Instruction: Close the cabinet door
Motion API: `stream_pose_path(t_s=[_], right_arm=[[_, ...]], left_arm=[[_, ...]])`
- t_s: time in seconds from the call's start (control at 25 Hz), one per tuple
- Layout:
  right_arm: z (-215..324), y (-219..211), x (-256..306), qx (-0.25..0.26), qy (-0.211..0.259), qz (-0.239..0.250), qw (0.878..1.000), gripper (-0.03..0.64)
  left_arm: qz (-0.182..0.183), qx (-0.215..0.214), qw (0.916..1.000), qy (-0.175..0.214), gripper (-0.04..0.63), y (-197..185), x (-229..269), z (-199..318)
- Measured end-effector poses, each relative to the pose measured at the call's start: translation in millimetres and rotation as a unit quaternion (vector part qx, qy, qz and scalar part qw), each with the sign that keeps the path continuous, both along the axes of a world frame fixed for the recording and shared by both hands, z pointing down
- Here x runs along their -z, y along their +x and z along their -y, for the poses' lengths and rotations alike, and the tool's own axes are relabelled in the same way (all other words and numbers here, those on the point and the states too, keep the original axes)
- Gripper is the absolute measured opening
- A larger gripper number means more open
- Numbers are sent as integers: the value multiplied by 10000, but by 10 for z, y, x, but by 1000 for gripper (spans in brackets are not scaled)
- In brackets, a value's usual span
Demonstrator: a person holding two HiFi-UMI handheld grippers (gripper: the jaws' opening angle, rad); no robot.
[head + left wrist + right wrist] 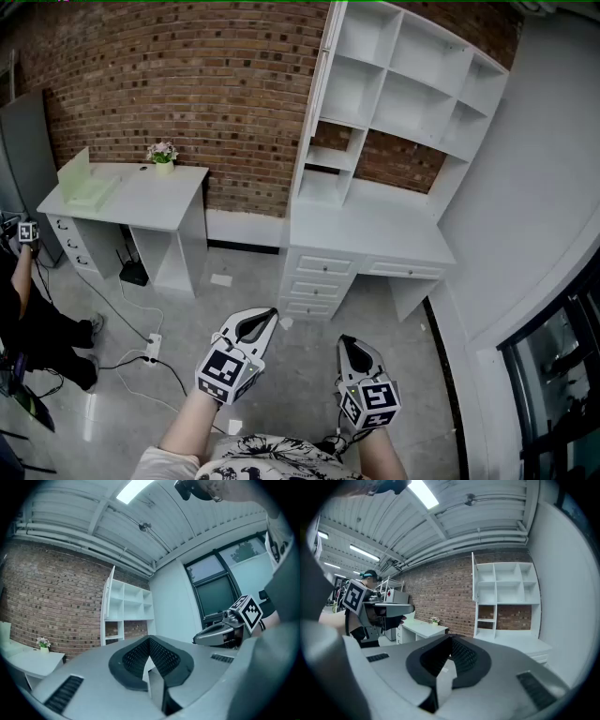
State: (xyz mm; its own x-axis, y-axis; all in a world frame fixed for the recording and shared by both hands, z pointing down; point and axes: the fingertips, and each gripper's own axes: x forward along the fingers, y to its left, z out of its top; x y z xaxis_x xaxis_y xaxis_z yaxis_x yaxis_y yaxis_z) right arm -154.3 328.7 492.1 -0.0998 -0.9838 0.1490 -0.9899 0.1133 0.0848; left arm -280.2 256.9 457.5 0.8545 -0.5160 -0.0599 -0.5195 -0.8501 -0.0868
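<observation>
My left gripper [266,321] and right gripper [349,345] are both pressed together, empty; the cabinet door [322,70] stands open high on the shelf unit [412,89], well ahead of me, and shoved too hard it could slam

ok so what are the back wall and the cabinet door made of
Back wall: bare red-brown brick, matt, with pale mortar lines showing. Cabinet door: seemingly white painted or laminated board, a thin flat smooth panel like the cabinet shelves; which finish, I can't tell.

L tongs [270,317] shut, R tongs [346,343] shut (tips touching), both approx level
</observation>
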Motion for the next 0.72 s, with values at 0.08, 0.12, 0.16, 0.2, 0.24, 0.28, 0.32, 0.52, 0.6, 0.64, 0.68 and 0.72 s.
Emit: stream_pose_path(t_s=[0.08,0.12,0.16,0.2,0.24,0.28,0.32,0.52,0.6,0.64,0.68,0.72], right_arm=[[-5,-26,0,2,-9,-26,10000,5],[-5,-41,2,10,-14,-40,10000,5],[-3,-57,4,23,-18,-54,10000,5],[2,-70,6,35,-24,-68,10000,5],[7,-79,7,42,-31,-83,10000,5],[14,-81,7,44,-39,-98,9999,5],[21,-81,7,42,-46,-109,9999,5],[103,-85,0,-45,-67,-81,9999,5],[157,-92,-32,-119,-82,-110,9998,5],[179,-93,-56,-160,-101,-132,9997,6],[198,-93,-83,-195,-132,-153,9996,6],[216,-90,-107,-219,-167,-171,9995,6]], left_arm=[[-17,-35,10000,-8,12,-9,4,-15],[-25,-46,10000,-10,12,-16,8,-20],[-34,-49,10000,-11,12,-24,13,-21],[-41,-47,10000,-10,12,-31,17,-20],[-48,-46,10000,-10,12,-36,19,-17],[-54,-48,10000,-14,12,-36,18,-13],[-57,-53,10000,-21,12,-35,14,-9],[-97,-82,9999,-71,12,-65,-2,46],[-107,-75,9999,-88,12,-96,-23,94],[-111,-70,9999,-110,12,-111,-38,117],[-118,-63,9998,-142,12,-123,-55,138],[-128,-56,9997,-177,12,-132,-68,160]])
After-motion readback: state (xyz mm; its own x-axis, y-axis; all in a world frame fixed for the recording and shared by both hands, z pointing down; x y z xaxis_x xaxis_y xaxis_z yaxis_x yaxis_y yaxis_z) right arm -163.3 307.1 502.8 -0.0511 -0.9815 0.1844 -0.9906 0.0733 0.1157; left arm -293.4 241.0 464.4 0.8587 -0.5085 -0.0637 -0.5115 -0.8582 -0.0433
